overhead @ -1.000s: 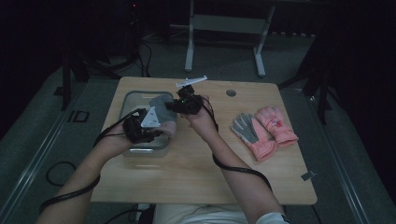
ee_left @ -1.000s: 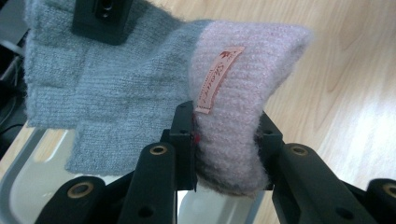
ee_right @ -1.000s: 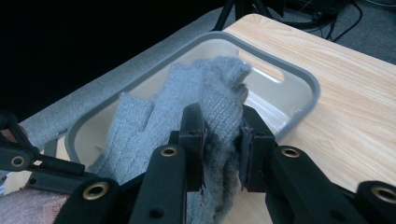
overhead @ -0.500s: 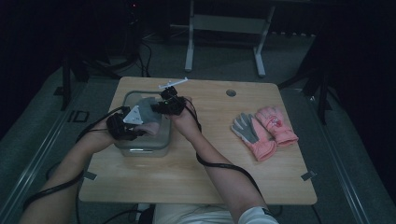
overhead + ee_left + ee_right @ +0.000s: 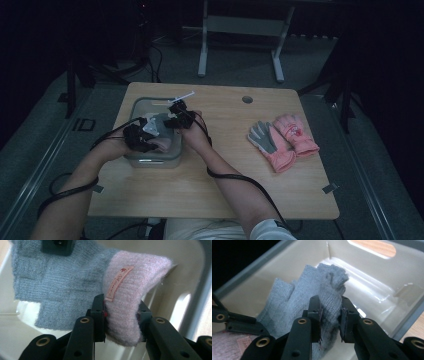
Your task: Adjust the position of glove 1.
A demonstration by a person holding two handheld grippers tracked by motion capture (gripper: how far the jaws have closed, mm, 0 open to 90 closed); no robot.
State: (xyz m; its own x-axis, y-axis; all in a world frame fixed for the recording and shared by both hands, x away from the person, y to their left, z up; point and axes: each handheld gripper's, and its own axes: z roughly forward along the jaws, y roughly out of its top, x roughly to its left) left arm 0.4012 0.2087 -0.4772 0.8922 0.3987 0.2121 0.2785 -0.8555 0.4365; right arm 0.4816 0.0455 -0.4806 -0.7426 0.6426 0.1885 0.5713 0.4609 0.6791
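The wooden table [image 5: 215, 190] spans the high view, with a small round hole [image 5: 247, 99] near its far edge at about one o'clock from the middle. Toward ten o'clock from the table's centre stands a pale plastic bin [image 5: 150, 161] with a grey rim; both forearms reach in from six o'clock and meet over it. At three o'clock, well apart from the bin, a pair of pink and grey gloves [image 5: 282, 140] lies flat on the bare wood, the two touching side by side.

Inside the bin hangs a knitted glove [image 5: 62, 290], grey across the hand with a pink ribbed cuff [image 5: 130, 297]. A small pink label [image 5: 117, 282] is sewn onto the cuff.

The left gripper [image 5: 122, 315] is clenched on that pink cuff, its jaws pressing the knit from both sides, at the nine o'clock side of the bin in the high view [image 5: 140, 137]. The right gripper [image 5: 331, 315] grasps the grey finger end of the same glove, wool bunched between its jaws, at the bin's far right, about one o'clock [image 5: 179, 114]. Beyond the wool, the right gripper view shows the glossy inner wall of the bin [image 5: 372, 277] and a handle cutout [image 5: 374, 247] with table wood behind it.
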